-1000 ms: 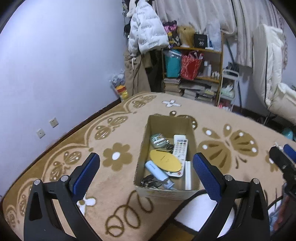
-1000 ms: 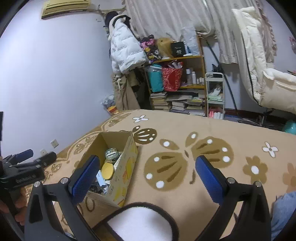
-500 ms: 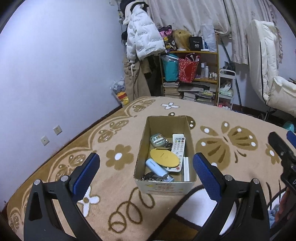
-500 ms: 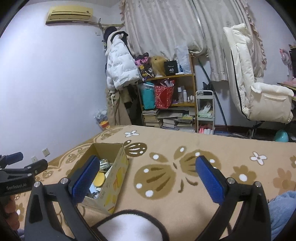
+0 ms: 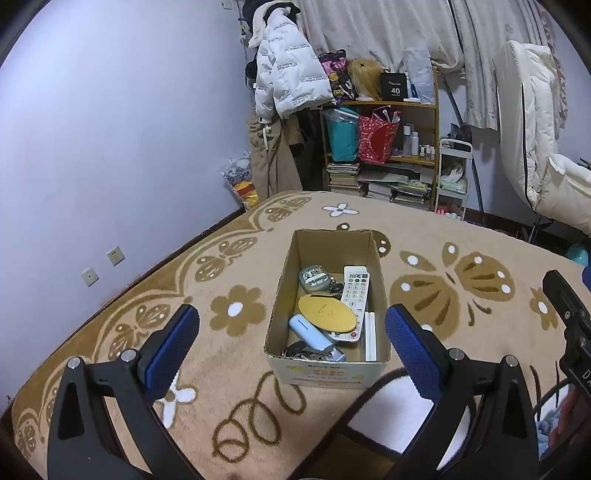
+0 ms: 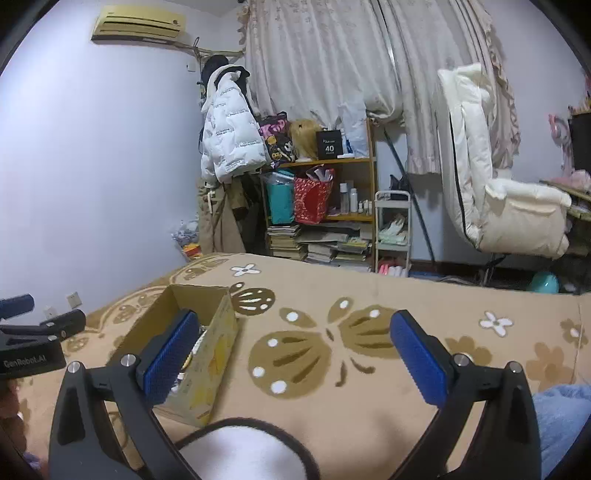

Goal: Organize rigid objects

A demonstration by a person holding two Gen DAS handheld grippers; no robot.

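While both pairs of jaws stand wide apart and hold nothing, we list what lies around them.

Item: our left gripper [image 5: 291, 336], blue pads [image 5: 171, 345] spread, hanging above the bed; the cardboard box [image 5: 327, 371] sits framed between its fingers, just ahead of the tips.

Item: our right gripper [image 6: 291, 354], pads equally spread, empty; the same box [image 6: 212, 354] lies partly behind its left finger, on the left side of the gap.

Contents of the box, nearest the left jaws outward: a dark bunch of keys [image 5: 301, 350] in the near corner; a pale blue oblong device [image 5: 310, 334] beside it; a white flat bar [image 5: 370, 336] along the right wall; a yellow oval disc [image 5: 327, 312] overlapping a white remote control [image 5: 354, 291]; a small grey-green pouch [image 5: 314, 278] toward the far end.

Item: tan bedspread [image 5: 461, 295] with brown butterfly and flower pattern, bearing the box.

Item: white pad with dark border [image 6: 243, 450], below the right jaws at the near edge.

Beyond the jaws: wooden shelf [image 6: 332, 192] with bags, bottles and stacked books; white puffer jacket [image 6: 229, 129] hanging left of it; curtains [image 6: 332, 55]; cream padded chair [image 6: 498, 184] at the far right; wall air conditioner [image 6: 136, 24] at the upper left.
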